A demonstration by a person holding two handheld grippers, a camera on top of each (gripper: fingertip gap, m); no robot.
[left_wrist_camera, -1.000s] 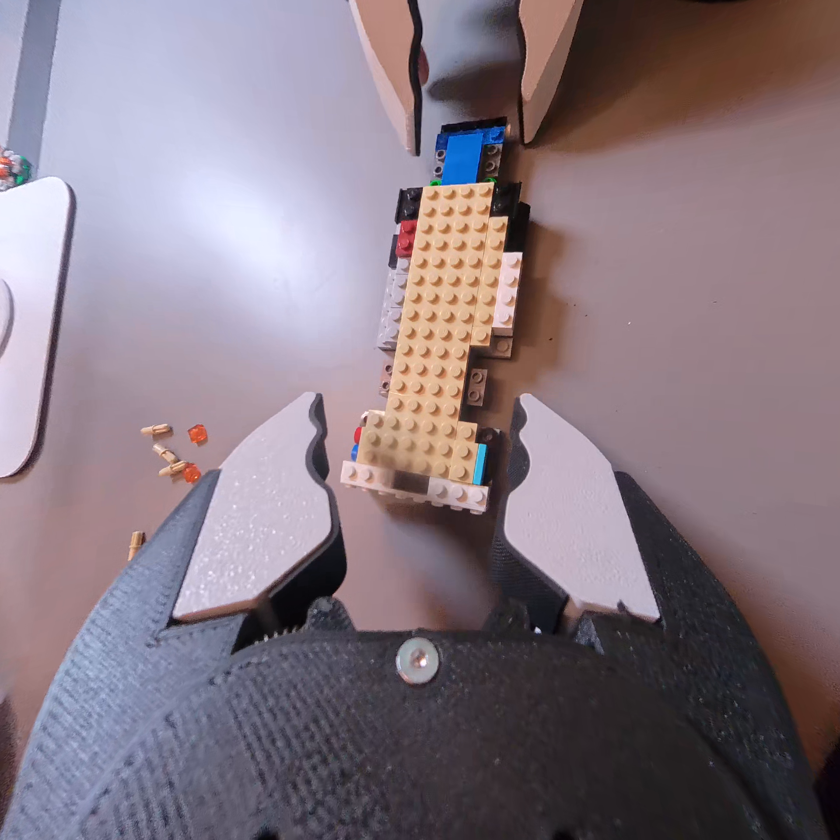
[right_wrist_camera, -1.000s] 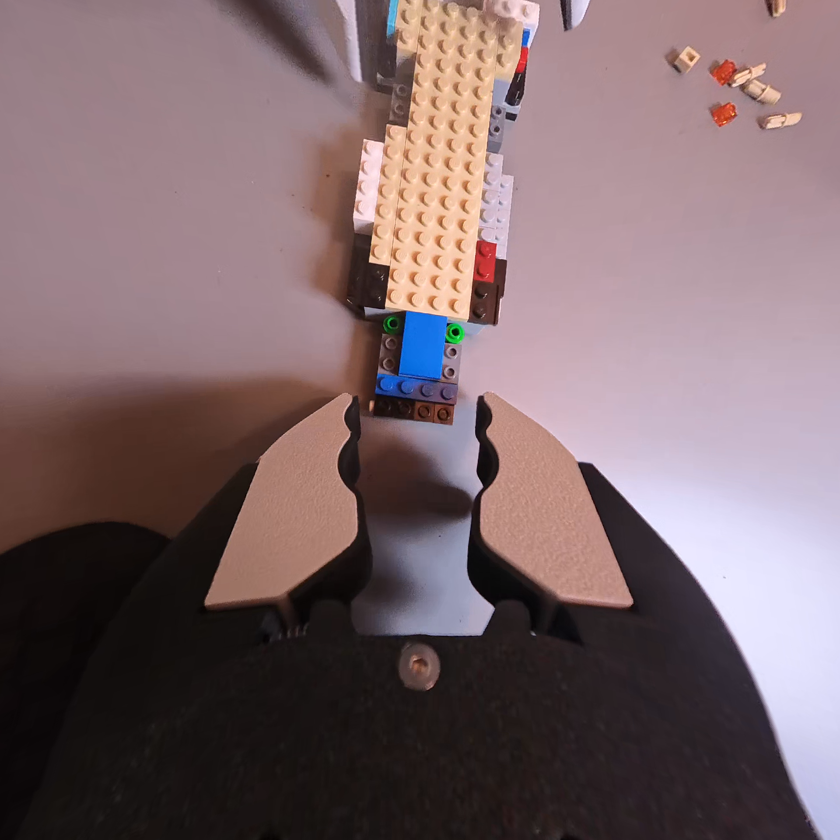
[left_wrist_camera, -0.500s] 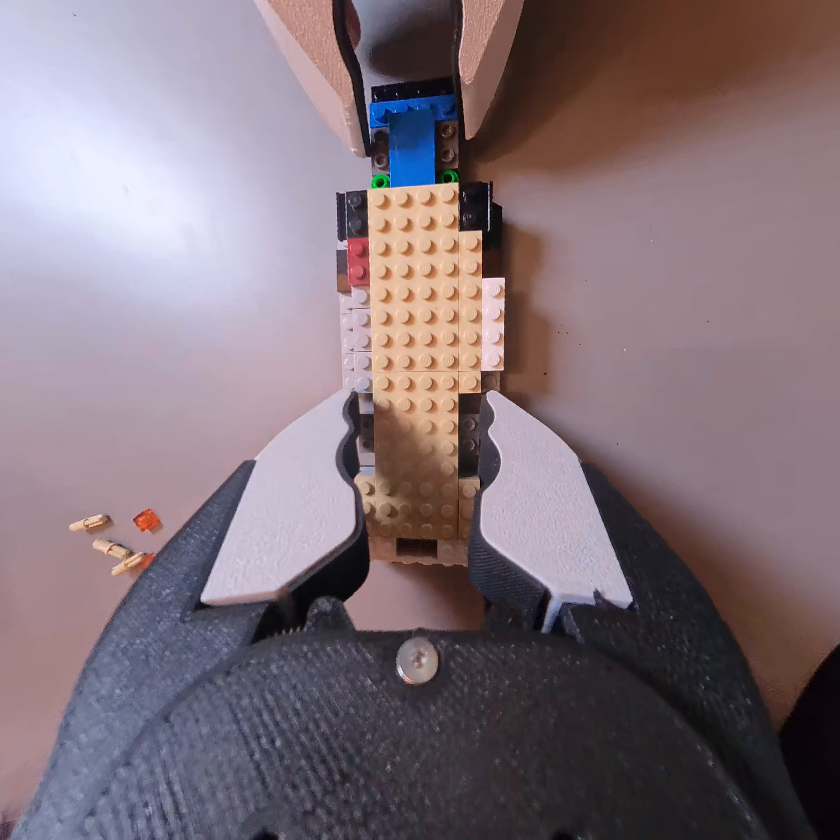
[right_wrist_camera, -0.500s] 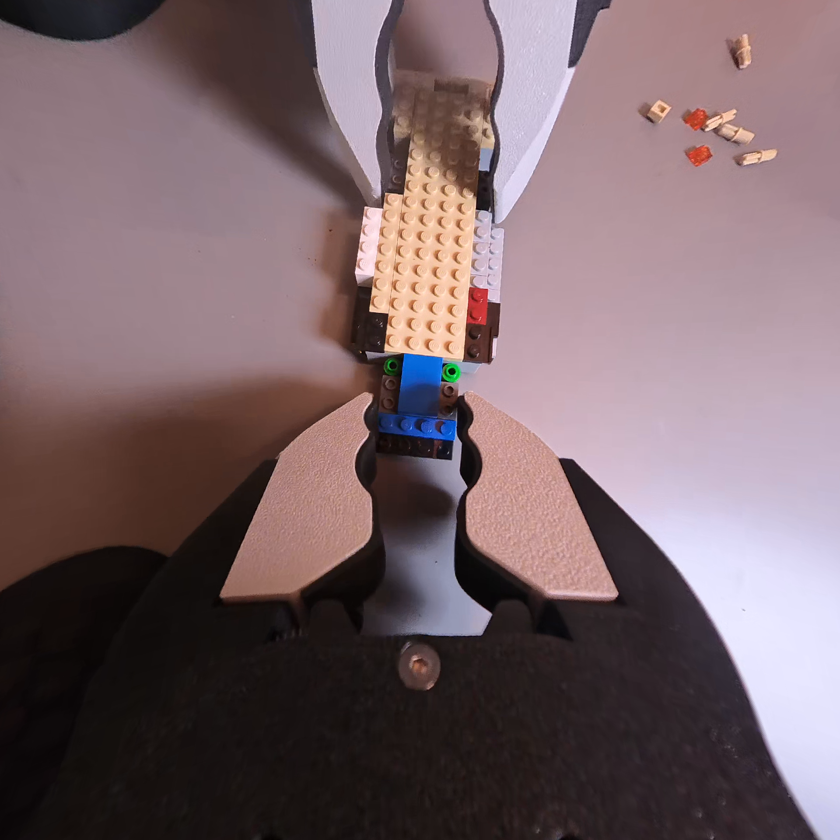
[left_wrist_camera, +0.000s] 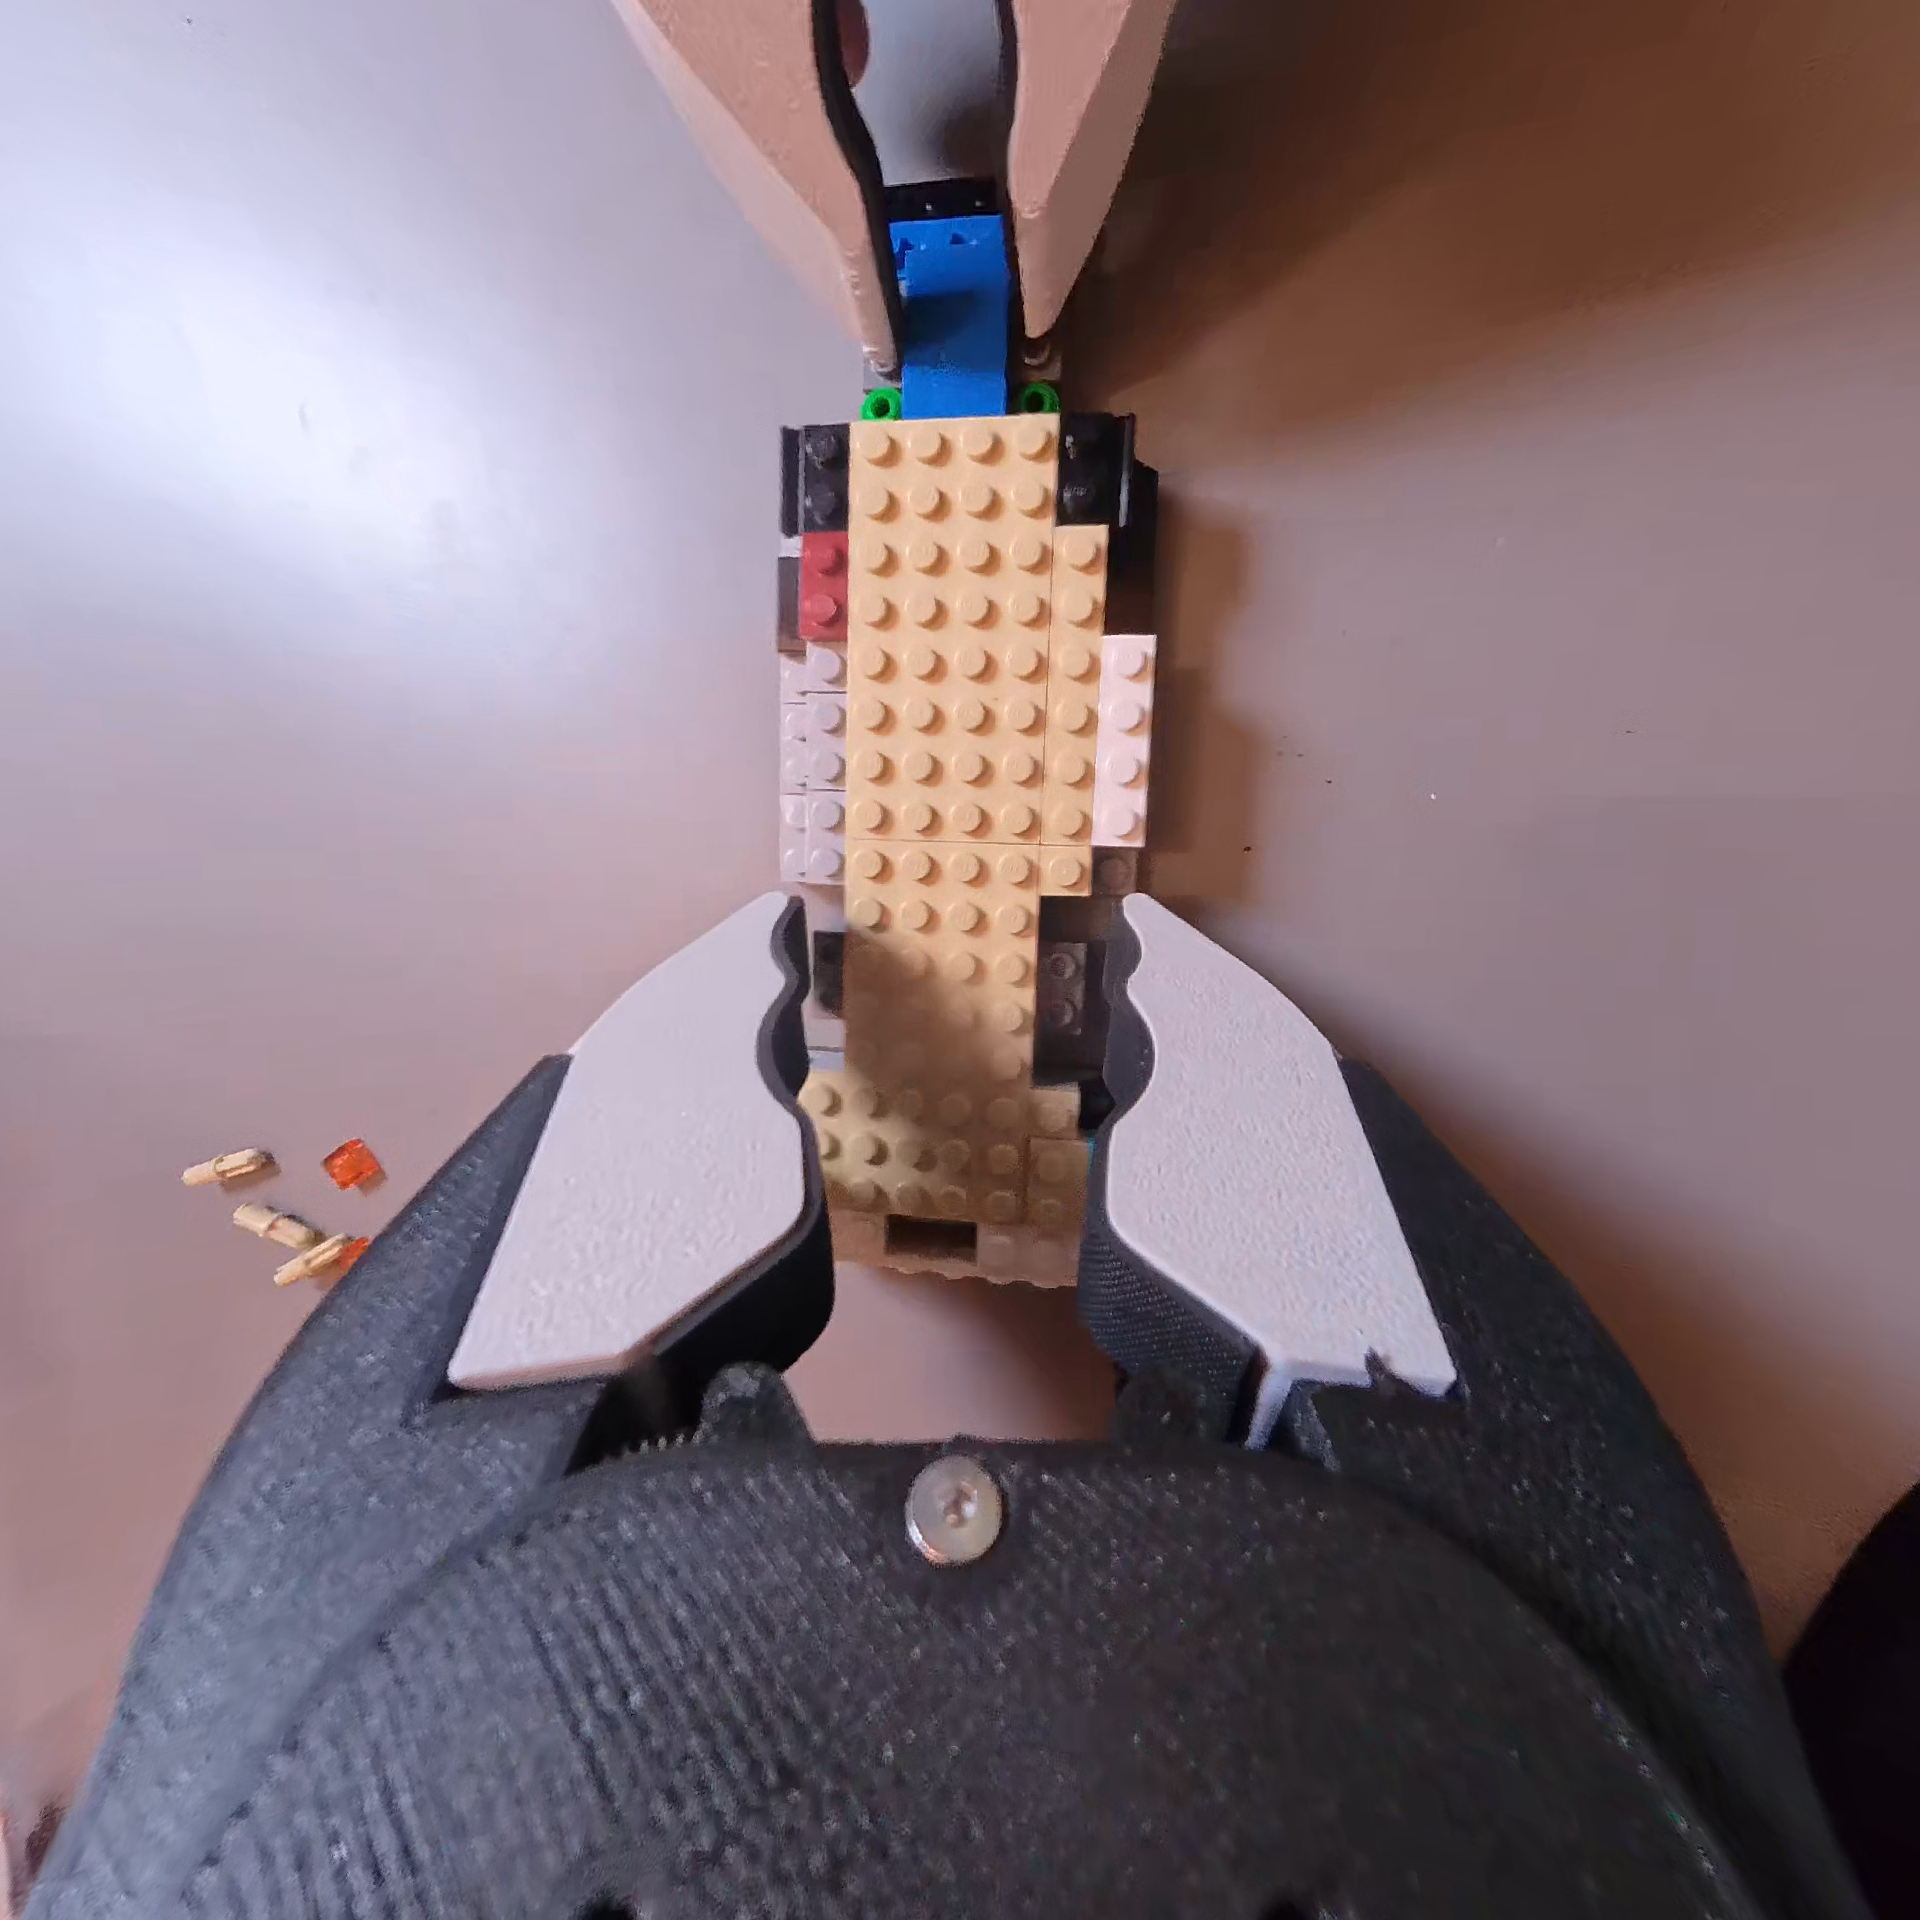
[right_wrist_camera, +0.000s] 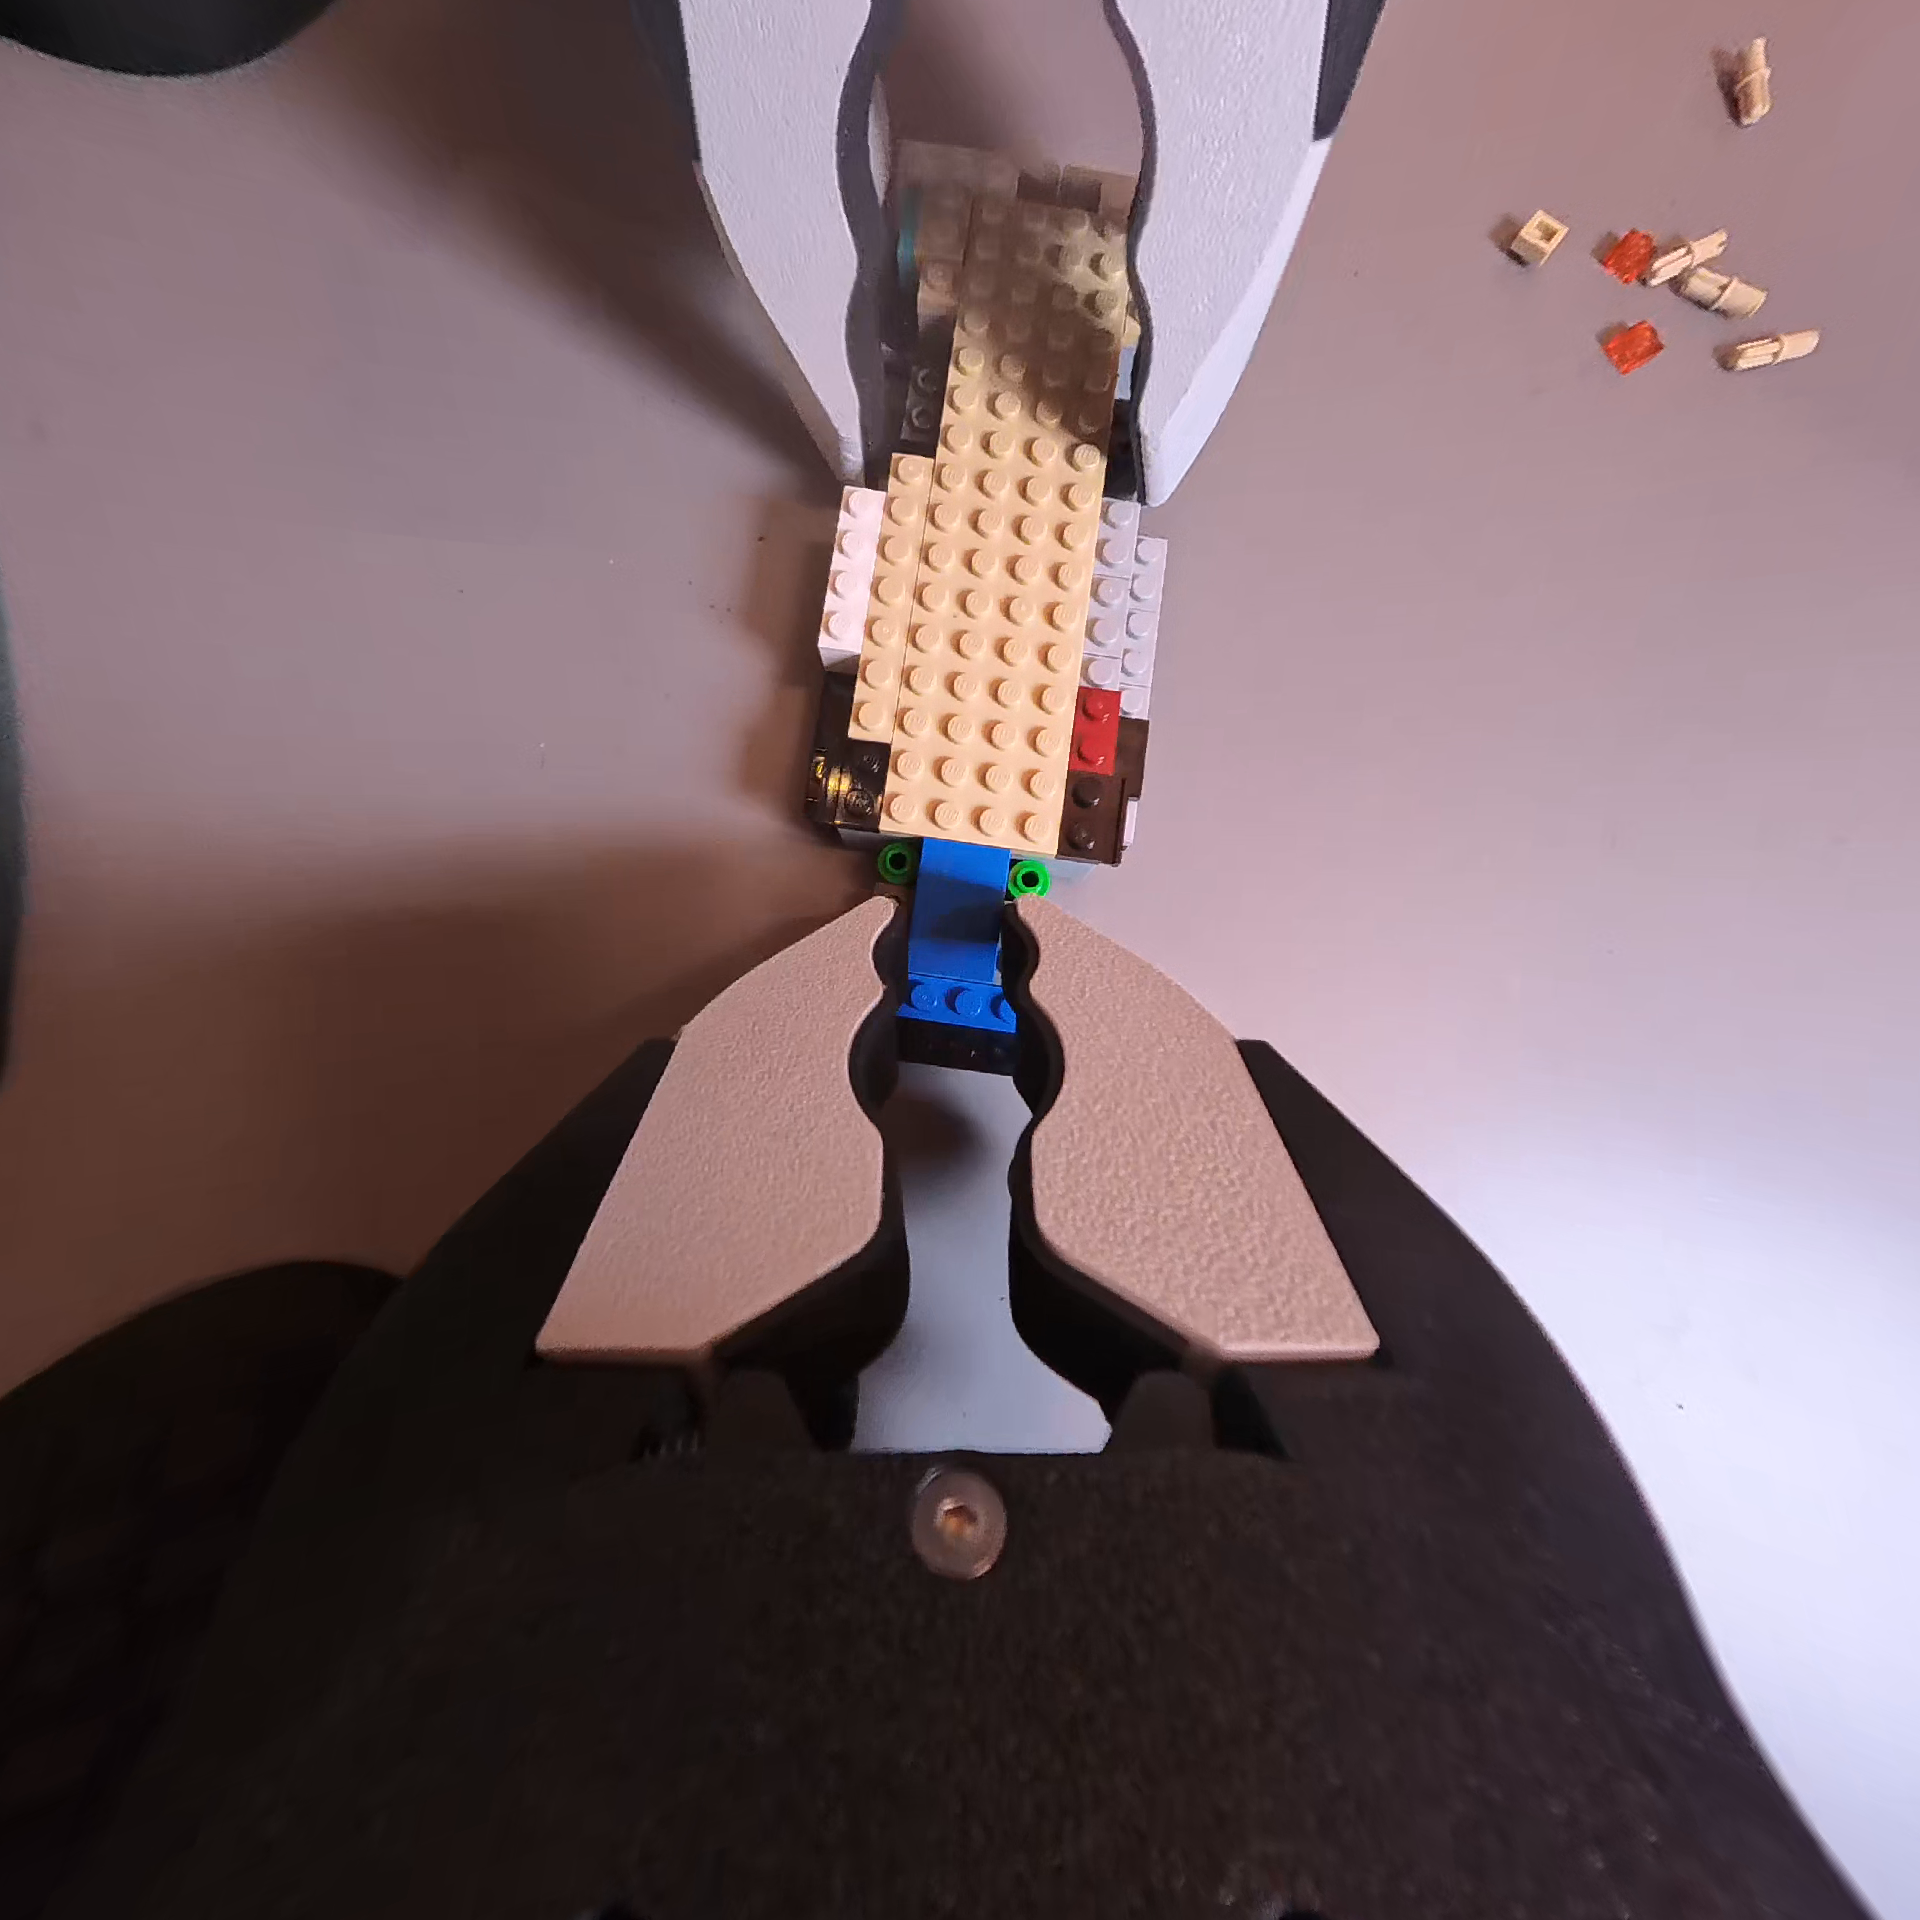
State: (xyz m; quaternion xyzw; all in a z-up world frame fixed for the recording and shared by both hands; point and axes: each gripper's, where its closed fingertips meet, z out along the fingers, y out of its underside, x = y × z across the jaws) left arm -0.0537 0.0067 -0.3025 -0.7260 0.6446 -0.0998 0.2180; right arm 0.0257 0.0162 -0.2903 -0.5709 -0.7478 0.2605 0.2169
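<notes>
A long brick model (left_wrist_camera: 966, 675) with a tan studded top lies flat on the table, with white, grey, red and black bricks along its sides. My left gripper (left_wrist_camera: 958, 914) is shut on its wide tan end, and both pads press its sides. My right gripper (right_wrist_camera: 954, 914) is shut on the narrow blue and black end (right_wrist_camera: 956, 935), just short of two green studs. Each gripper shows at the top of the other's view: the right gripper (left_wrist_camera: 956, 353) in the left wrist view, the left gripper (right_wrist_camera: 1003, 473) in the right wrist view. The model (right_wrist_camera: 987, 623) stretches between them.
A few small loose pieces, tan pins and orange studs (left_wrist_camera: 281, 1205), lie on the table to the left of my left gripper. They also show at the upper right in the right wrist view (right_wrist_camera: 1683, 291). The table (left_wrist_camera: 1507, 727) is plain grey-brown. My right fingertips sit around 9 cm from my left ones.
Both grippers moved in over the model's ends from open positions and their pads came together on it: the left on the tan end, the right on the blue end.
</notes>
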